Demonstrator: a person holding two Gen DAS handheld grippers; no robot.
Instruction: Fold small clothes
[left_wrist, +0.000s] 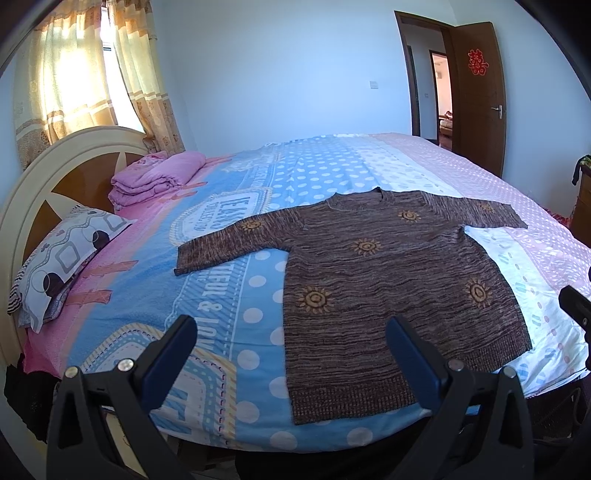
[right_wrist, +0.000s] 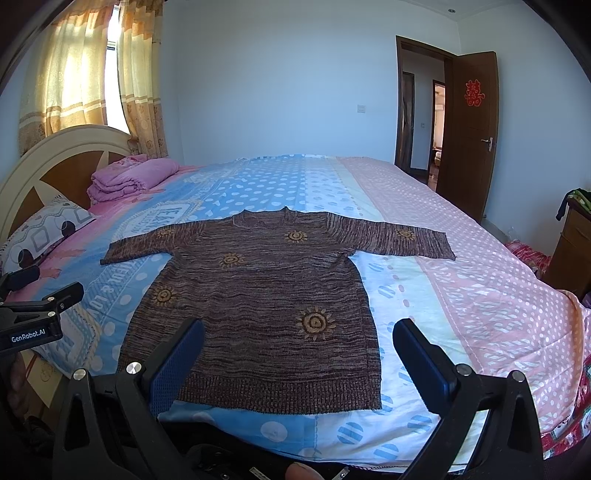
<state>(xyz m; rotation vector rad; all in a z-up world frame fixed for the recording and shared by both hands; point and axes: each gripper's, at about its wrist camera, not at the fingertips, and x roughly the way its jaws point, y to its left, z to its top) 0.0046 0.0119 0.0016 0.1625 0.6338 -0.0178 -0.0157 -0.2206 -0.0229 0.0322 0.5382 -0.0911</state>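
Note:
A brown knitted sweater (left_wrist: 388, 280) with orange sun motifs lies flat on the bed (left_wrist: 229, 295), sleeves spread out to both sides, hem toward me. It also shows in the right wrist view (right_wrist: 266, 306). My left gripper (left_wrist: 291, 332) is open and empty, held above the near edge of the bed, over the sweater's lower left hem. My right gripper (right_wrist: 299, 336) is open and empty, held above the sweater's hem. The left gripper's body (right_wrist: 33, 314) shows at the left edge of the right wrist view.
The bed has a patterned blue, white and pink cover (right_wrist: 461, 295). A folded pink blanket (left_wrist: 155, 177) and a patterned pillow (left_wrist: 62, 258) lie by the headboard (left_wrist: 40, 173). A wooden cabinet (right_wrist: 572, 251) stands at the right. An open door (right_wrist: 469, 133) is behind the bed.

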